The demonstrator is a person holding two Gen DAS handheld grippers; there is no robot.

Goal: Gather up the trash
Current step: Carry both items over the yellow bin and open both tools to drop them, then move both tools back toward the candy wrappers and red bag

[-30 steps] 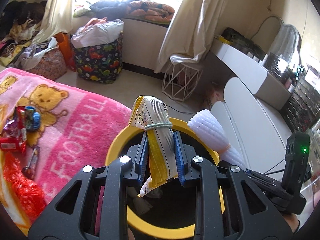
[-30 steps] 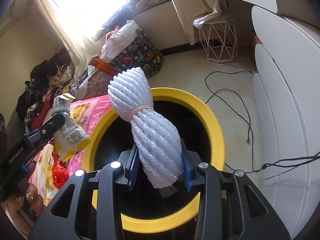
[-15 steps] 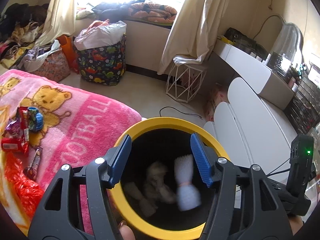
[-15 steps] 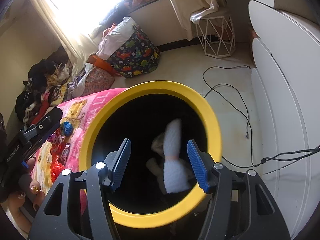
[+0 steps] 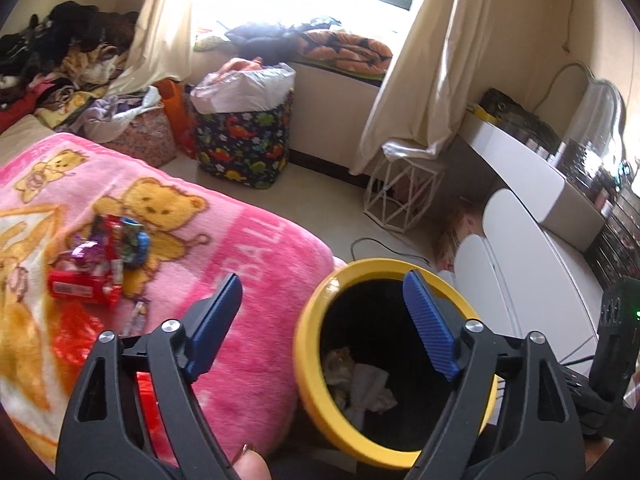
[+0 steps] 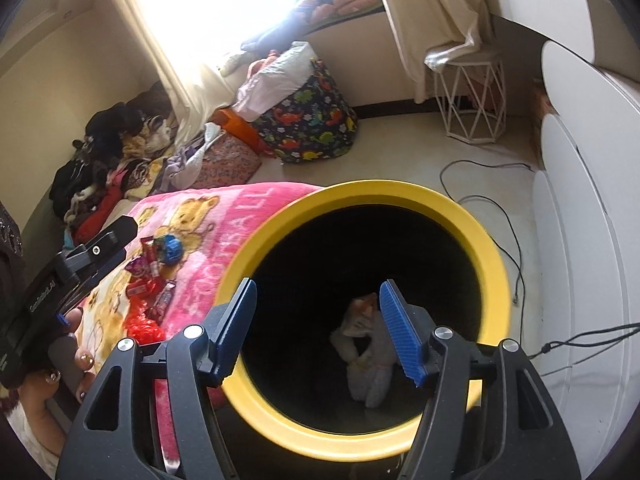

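Here, a pink fleece blanket (image 5: 248,264) printed with teddy bears covers the bed, to the left of the left hand-held gripper (image 5: 324,320); its large pale letters read "BALL" at the edge nearest the bin. A pile of snack wrappers (image 5: 100,264), red, purple and blue, lies on the blanket ahead and left of that gripper's left finger. The yellow-rimmed trash bin (image 6: 472,224) stands on the pale floor against the bed, directly under the right hand-held gripper (image 6: 316,332) and under the right finger of the left one. Crumpled wrappers and white foam netting (image 6: 368,364) lie at its dark bottom. Both grippers' jaws are opening, wide apart, with nothing between them. Beyond both grippers, a dinosaur-print fabric basket (image 5: 244,148) stuffed with a white bag sits under the bright window, beside cream curtains (image 5: 408,80) and a white wire stool (image 6: 472,100). White cabinets (image 6: 580,240) run along the right, a black cable (image 6: 492,200) trails over the floor. Small lettering on the left gripper's body, seen from the right wrist view, is too blurred to read.
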